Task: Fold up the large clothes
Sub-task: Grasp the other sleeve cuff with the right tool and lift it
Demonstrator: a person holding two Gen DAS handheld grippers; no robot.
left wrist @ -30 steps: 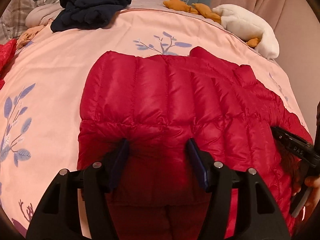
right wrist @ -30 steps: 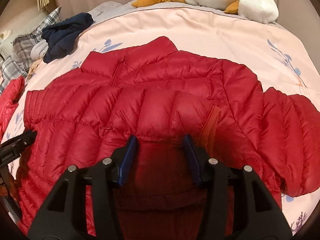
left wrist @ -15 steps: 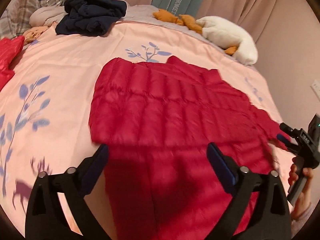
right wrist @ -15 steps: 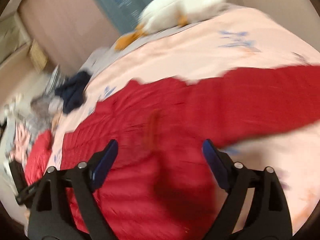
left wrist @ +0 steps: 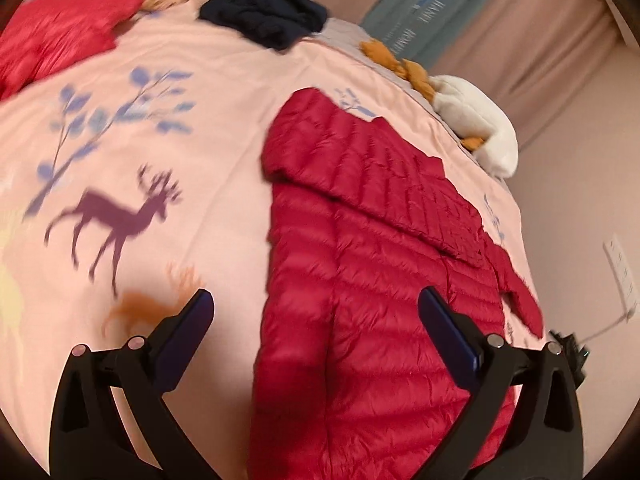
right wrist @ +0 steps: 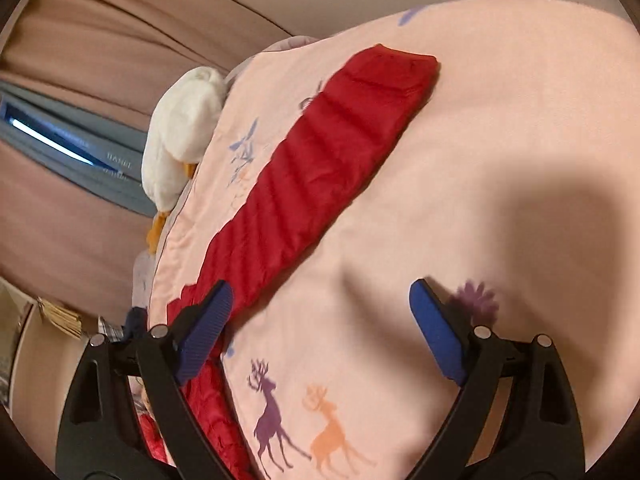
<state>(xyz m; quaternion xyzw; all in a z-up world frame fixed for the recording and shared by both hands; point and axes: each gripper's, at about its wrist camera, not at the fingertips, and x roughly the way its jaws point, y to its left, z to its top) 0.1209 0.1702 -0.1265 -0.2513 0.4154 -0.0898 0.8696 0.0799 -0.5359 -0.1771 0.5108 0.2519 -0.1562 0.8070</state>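
Note:
A red quilted down jacket (left wrist: 372, 248) lies flat on the pink bedspread (left wrist: 160, 184), one side folded over its body. My left gripper (left wrist: 316, 312) is open and empty, held above the jacket's near part. My right gripper (right wrist: 320, 300) is open and empty above the bedspread (right wrist: 500, 160). In the right wrist view one jacket sleeve (right wrist: 320, 168) lies stretched out, and its left finger (right wrist: 204, 328) is next to the sleeve's near end. The right gripper's tip (left wrist: 568, 344) shows at the left wrist view's right edge.
A navy garment pile (left wrist: 264, 20) and another red garment (left wrist: 60, 40) lie at the far side of the bed. A white plush duck (left wrist: 476, 124) lies by the bed's far right edge, also in the right wrist view (right wrist: 180, 136). Curtains (right wrist: 80, 60) hang behind.
Both grippers have let go of the jacket fold, opened wide and pulled back. The left view swung left; the right one swung right over the outstretched sleeve.

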